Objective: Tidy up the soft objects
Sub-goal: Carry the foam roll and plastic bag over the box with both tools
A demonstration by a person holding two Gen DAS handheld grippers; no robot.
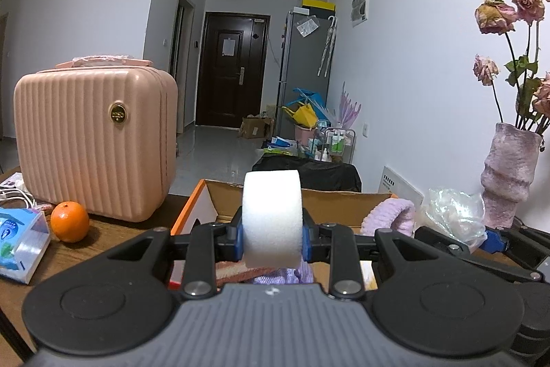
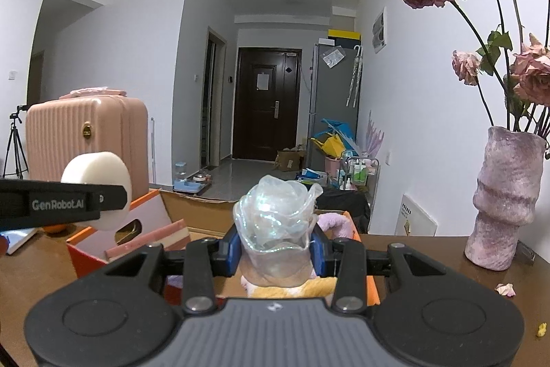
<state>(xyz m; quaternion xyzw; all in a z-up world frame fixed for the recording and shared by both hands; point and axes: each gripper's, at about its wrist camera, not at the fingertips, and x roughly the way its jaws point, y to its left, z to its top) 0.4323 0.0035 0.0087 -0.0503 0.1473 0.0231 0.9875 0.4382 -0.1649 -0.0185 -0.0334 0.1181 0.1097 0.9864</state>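
My left gripper is shut on a white foam roll, held upright above an orange-edged cardboard box. The same foam roll and the left gripper's finger show at the left of the right wrist view. My right gripper is shut on a crumpled clear plastic bag, also over the box. In the box lie a lilac fluffy cloth, purple fabric and a yellow-and-pink soft item. The right gripper with its bag appears at the right of the left wrist view.
A pink ribbed case stands at the left on the brown table, with an orange and a tissue pack before it. A pink vase of dried roses stands at the right. Petal bits lie on the table.
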